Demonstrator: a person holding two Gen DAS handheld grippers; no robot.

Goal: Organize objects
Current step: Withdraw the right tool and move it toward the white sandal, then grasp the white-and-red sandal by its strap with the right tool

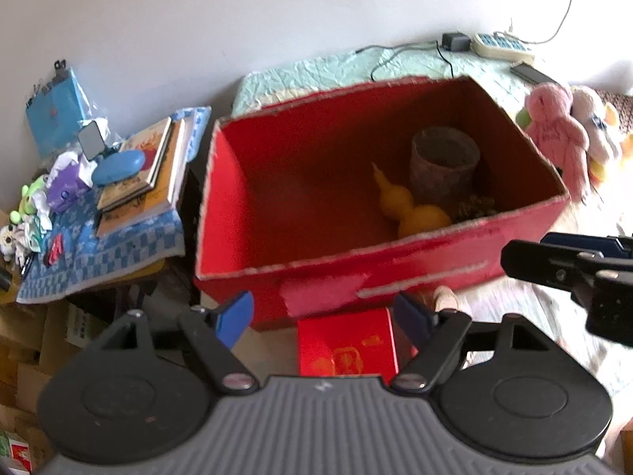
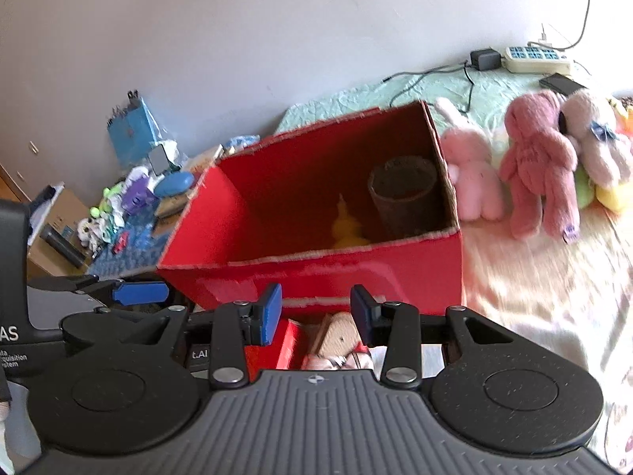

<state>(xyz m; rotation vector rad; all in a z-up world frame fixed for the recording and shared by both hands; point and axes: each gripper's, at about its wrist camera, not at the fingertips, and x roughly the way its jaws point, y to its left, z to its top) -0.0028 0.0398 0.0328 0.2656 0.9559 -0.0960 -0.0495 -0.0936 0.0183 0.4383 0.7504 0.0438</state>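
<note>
Cardboard, plush and plastic on quilted cloth

The red box (image 1: 372,182) is matt cardboard with rough, pale torn edges, and the small red box (image 1: 346,350) near it looks smoother, with a faint sheen. The pink bear (image 2: 540,166) and pale pink rabbit (image 2: 470,174) on the right are fuzzy plush. The yellow gourd (image 1: 411,208) inside looks smooth and waxy; the cup (image 1: 445,162) beside it is dull and rough. The bed's green quilt (image 1: 336,69) is crinkled cloth. On the left, a checked blue woven cloth (image 1: 118,249) carries paper books (image 1: 146,174) and a glossy blue plastic case (image 1: 118,166). Both grippers' bodies are matt black plastic with blue fingers (image 2: 269,312).
</note>
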